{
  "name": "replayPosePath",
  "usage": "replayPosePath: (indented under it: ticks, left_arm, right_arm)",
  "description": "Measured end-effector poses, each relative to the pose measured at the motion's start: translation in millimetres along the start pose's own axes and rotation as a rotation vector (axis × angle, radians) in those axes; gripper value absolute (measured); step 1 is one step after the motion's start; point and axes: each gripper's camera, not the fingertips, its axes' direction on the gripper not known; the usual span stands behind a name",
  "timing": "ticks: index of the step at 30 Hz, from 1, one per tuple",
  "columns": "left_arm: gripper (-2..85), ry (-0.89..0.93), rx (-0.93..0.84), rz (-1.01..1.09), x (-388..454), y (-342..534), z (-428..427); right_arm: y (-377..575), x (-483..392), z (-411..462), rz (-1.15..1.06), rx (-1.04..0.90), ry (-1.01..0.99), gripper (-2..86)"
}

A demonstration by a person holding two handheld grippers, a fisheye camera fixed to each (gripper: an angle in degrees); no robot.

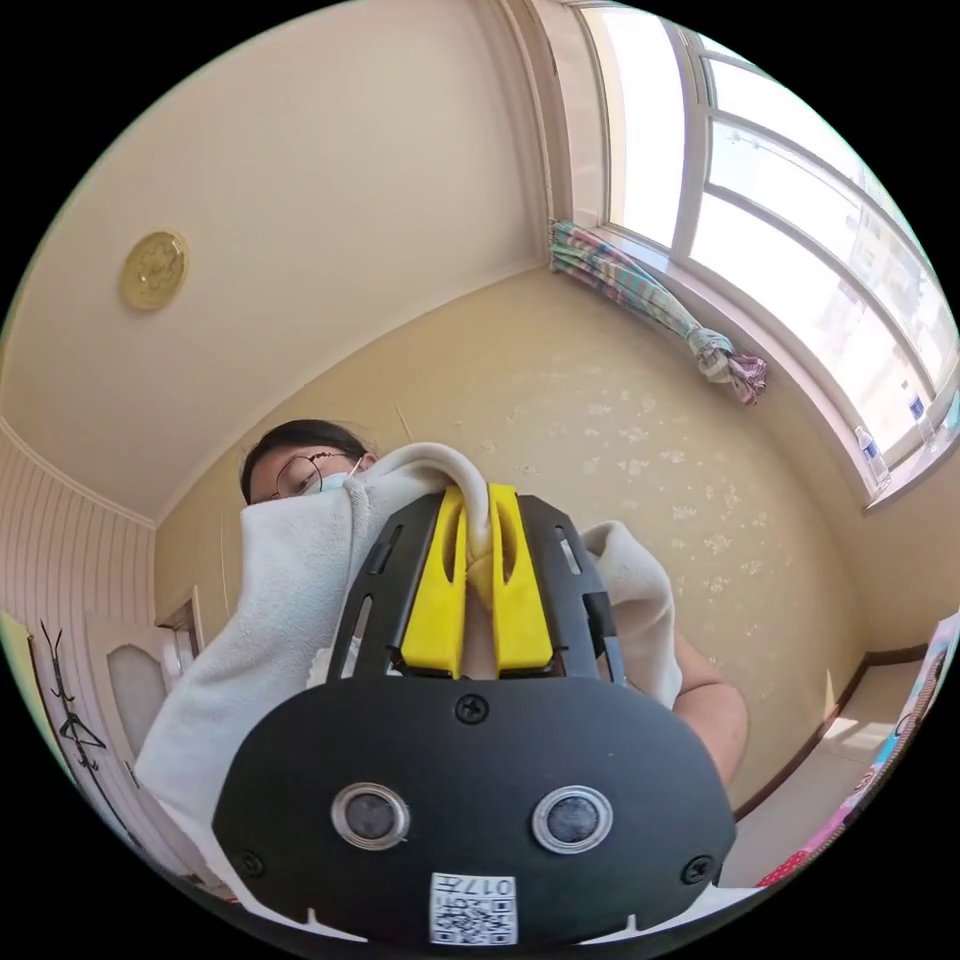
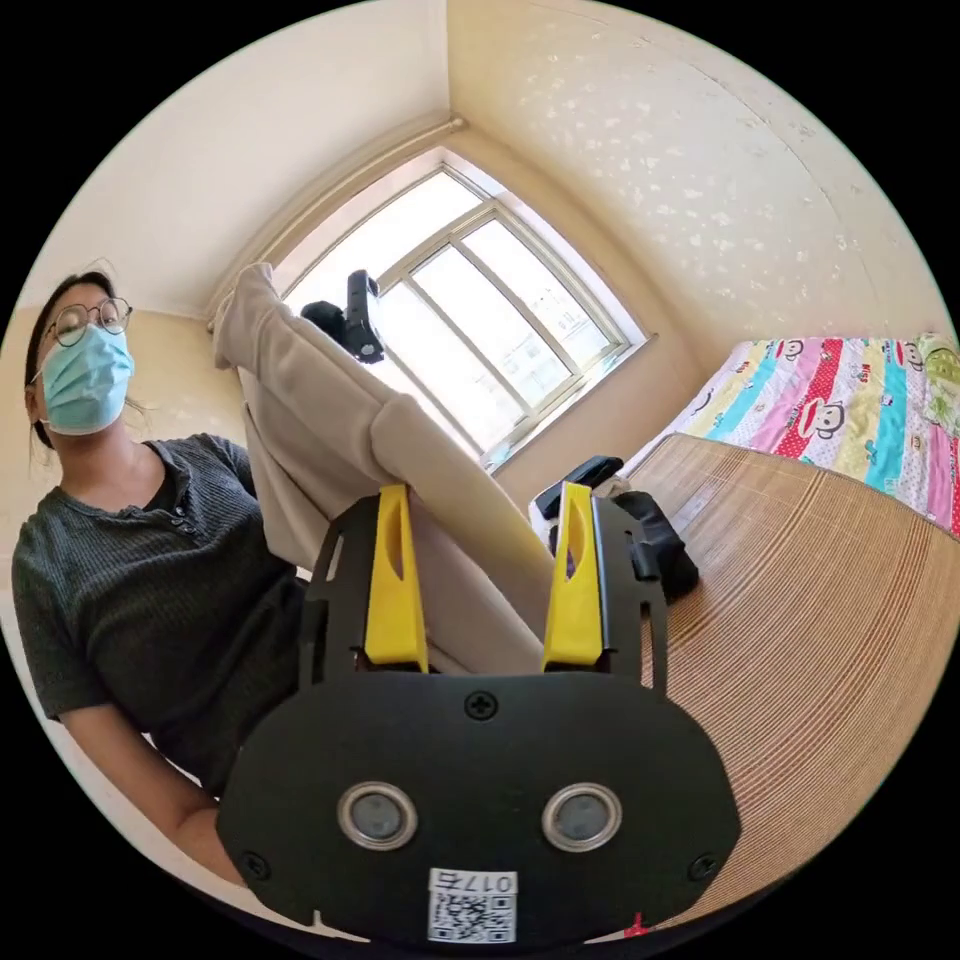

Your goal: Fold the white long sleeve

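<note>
White long sleeve (image 1: 270, 620): in the left gripper view it hangs at centre frame, a rolled edge pinched between the yellow jaws of the left gripper (image 1: 478, 560), both pressing on it. In the right gripper view the same garment (image 2: 330, 420) drapes from upper left down to centre, held aloft by the left gripper (image 2: 355, 315) against the window (image 2: 480, 300). The right gripper (image 2: 485, 560) has its jaws spread apart; cloth lies between them (contact not discernible). A woven mat (image 2: 800, 640) occupies the right, a patterned bedsheet (image 2: 850, 410) beyond it.
</note>
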Motion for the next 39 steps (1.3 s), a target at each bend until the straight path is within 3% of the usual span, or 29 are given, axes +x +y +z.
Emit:
replayPosePath:
  ticks: [2, 7, 11, 15, 20, 22, 28, 34, 39]
  left_arm:
    - [3.7, -0.026, -0.025, -0.016, -3, 0, 12]
    - [3.8, -0.246, -0.134, -0.162, -2, -7, 21]
    - [4.0, -0.742, -0.257, -0.230, 38, -32, 14]
    - [3.6, -1.217, -0.381, -0.420, 58, -45, 9]
    - [1.3, -1.583, -0.714, -0.666, 27, -9, 22]
    - [0.4, -1.606, -0.783, -0.709, 14, 17, 25]
    - [0.1, -1.570, -0.582, -0.540, 2, 41, 47]
    - [0.9, -1.752, -0.632, -0.319, -48, -9, 91]
    - [2.1, -2.076, -0.681, -0.324, -104, -33, 60]
  right_arm:
    - [-3, 2, -4, -0.077, -0.030, -0.167, 5.2]
    - [-11, -18, -63, -0.033, 0.058, 0.058, 4.3]
    - [-22, -65, -141, -0.105, 0.207, 0.256, 3.9]
    - [-36, -111, -173, -0.221, 0.214, 0.403, 3.6]
    - [-37, -132, -184, -0.220, 0.175, 0.535, 3.7]
    - [-25, -128, -193, -0.200, 0.200, 0.527, 3.7]
    - [-3, -142, -225, -0.196, 0.318, 0.459, 3.8]
    - [-47, -178, -249, -0.245, 0.421, 0.547, 3.8]
    - [-103, -111, -258, -0.040, 0.389, 0.690, 3.9]
